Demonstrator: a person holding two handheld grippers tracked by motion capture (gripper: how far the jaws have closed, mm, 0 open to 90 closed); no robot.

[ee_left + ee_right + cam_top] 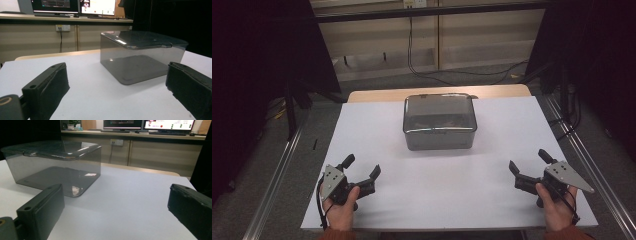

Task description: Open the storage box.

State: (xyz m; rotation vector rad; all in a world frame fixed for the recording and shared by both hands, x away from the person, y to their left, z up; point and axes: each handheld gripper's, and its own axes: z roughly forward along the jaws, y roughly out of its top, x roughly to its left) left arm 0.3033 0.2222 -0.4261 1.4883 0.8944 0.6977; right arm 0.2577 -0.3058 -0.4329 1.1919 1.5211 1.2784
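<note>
High view shows us our left tongs (pixel 362 169) and right tongs (pixel 526 164) low on the white sheet (pixel 492 130), one near each front corner. Both sets of tongs are wide apart and hold nothing. The box (pixel 439 122) sits ahead of both, between them and well apart from each, so it is ahead and to the right of the left tongs and ahead and to the left of the right tongs. It is smoky and see-through, with a lid (pixel 439 111) on top. We cannot tell what is inside, as the dark wall hides it. We think the box is what we will reach for, and a few things could go wrong. Its sides look smooth and shiny, so the pads could slip if we pinch only a thin edge. If we push it from one side with just one of the tongs, it may slide across the sheet or turn away from us. If we grab only the lid, it might pop off and the box could drop. The box is also wide, so one pair of tongs may not fit around it.
</note>
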